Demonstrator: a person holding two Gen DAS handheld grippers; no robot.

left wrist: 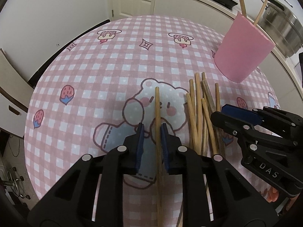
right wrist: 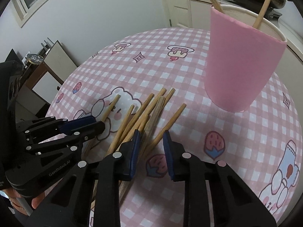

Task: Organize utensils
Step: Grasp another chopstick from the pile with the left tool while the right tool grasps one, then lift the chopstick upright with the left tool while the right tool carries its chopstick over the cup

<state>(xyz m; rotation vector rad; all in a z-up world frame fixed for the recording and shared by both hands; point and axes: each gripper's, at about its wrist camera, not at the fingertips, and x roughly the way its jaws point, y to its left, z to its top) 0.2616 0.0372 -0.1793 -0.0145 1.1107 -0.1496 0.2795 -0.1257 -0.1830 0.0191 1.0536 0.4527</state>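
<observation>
A lone chopstick (left wrist: 157, 113) is lying on the checked surface (left wrist: 117, 56), running between the pads of the left tongs (left wrist: 152, 127), which are standing narrowly apart around it. A sliver of cloth is showing on either side of the stick, so the pads are bracketing rather than pinching it. Just beside it, the pile (left wrist: 203, 113) of loose chopsticks is fanning out toward the pink cup (left wrist: 244, 51), where two sticks (left wrist: 241, 1) are already standing upright. The right tongs (right wrist: 151, 134) are hovering over the pile's near end, jaws moderately apart and holding nothing; one stick (right wrist: 167, 124) is crossing the gap between them, though whether it is touching either pad cannot be told. The chopsticks are looking light, stiff and smooth, likely to roll or pivot if caught near a tip. A grip across the middle of the shaft, pads square to the stick, is probably the steadiest way to lift one and tip it into the cup.
</observation>
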